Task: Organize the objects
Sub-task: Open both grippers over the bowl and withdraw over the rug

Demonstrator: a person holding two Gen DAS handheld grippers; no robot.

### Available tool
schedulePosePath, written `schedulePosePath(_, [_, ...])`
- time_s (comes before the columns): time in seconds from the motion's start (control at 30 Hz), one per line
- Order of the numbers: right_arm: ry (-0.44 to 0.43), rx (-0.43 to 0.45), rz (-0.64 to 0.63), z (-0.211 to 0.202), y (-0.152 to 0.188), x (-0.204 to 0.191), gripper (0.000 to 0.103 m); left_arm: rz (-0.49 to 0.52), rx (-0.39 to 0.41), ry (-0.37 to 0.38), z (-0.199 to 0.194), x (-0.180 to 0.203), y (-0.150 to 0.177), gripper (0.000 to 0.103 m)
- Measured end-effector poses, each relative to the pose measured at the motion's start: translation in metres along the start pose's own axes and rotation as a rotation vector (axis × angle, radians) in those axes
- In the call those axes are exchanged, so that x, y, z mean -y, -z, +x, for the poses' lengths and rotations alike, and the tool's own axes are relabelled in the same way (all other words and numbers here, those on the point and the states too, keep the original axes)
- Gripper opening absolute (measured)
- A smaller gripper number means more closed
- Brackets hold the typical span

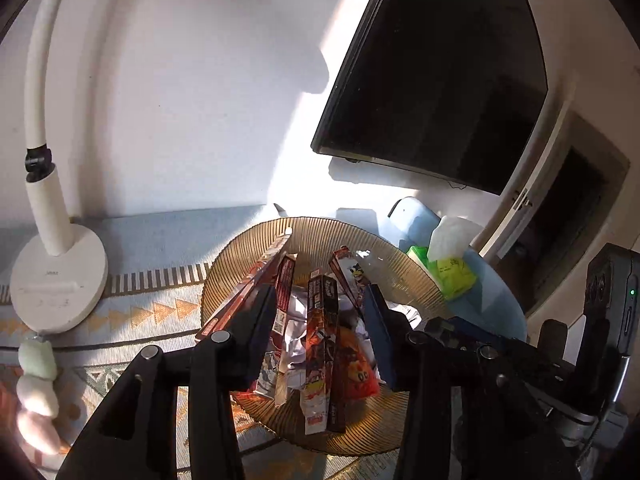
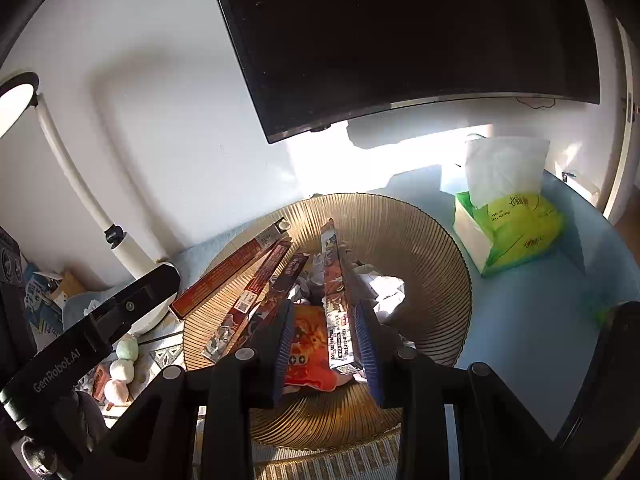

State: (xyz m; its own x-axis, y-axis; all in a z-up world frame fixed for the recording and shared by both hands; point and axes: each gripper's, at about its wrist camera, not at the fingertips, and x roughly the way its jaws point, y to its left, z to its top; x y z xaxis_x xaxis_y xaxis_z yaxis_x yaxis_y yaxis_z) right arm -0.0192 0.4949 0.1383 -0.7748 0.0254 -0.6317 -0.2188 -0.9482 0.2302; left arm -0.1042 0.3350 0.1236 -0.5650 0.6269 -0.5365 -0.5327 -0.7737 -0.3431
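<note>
Several long flat snack boxes (image 1: 320,344) lie fanned in the ribbed amber bowl (image 1: 320,236), which sits on the patterned surface (image 1: 152,320) below the dark screen (image 1: 432,80). An orange snack packet (image 2: 310,354) and crumpled white paper (image 2: 384,290) lie among them at the bottom of the bowl.

My left gripper (image 1: 324,320) hangs over the bowl with its jaws parted; the boxes show in the gap between them, but the pads press on nothing that I can see. My right gripper (image 2: 326,340) is over the same bowl, its jaws a little apart, blue ribbed pads (image 2: 285,344) on either side of the orange packet and one upright box (image 2: 338,300). They do not squeeze either one; whether the right pad brushes that box I cannot tell.

A green tissue pack (image 2: 508,232) with a white tissue standing out of it rests on a pale blue mat (image 2: 540,312) just beside the bowl. A white desk lamp (image 1: 56,264) stands on the other side, near the wall. Some round pastel sweets on a stick (image 1: 38,384) lie by its base.
</note>
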Motion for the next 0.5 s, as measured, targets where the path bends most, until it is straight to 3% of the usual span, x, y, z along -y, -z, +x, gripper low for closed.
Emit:
schedulePosePath(0.07, [-0.035,0.013,-0.029,-0.016,0.006,-0.016,0.036,-0.005,0.008,-0.003,-0.022,-0.006,0.003,0.042])
schedulePosePath(0.13, [-0.067,0.034,-0.066,-0.031,0.013,-0.036,0.049,-0.016,0.026,-0.003,-0.049,-0.012,0.008,0.042])
schedulePosePath(0.2, [-0.104,0.065,-0.1,-0.046,0.024,-0.055,0.068,-0.022,0.044,-0.01,-0.079,-0.021,0.014,0.043])
schedulePosePath(0.3, [-0.156,0.082,-0.166,-0.056,0.046,-0.085,0.074,0.001,0.092,-0.015,-0.136,-0.038,0.035,0.043])
schedulePosePath(0.37, [-0.158,0.074,-0.202,-0.052,0.065,-0.103,0.087,0.013,0.129,-0.099,-0.169,-0.051,0.053,0.048])
schedulePosePath(0.4, [-0.159,0.066,-0.219,-0.046,0.075,-0.112,0.09,0.012,0.145,-0.158,-0.183,-0.06,0.064,0.057])
schedulePosePath(0.43, [-0.164,0.05,-0.237,-0.037,0.085,-0.119,0.09,0.003,0.161,-0.215,-0.194,-0.069,0.076,0.066])
schedulePosePath(0.5, [-0.165,0.025,-0.271,-0.019,0.103,-0.132,0.09,-0.019,0.158,-0.289,-0.206,-0.09,0.102,0.067])
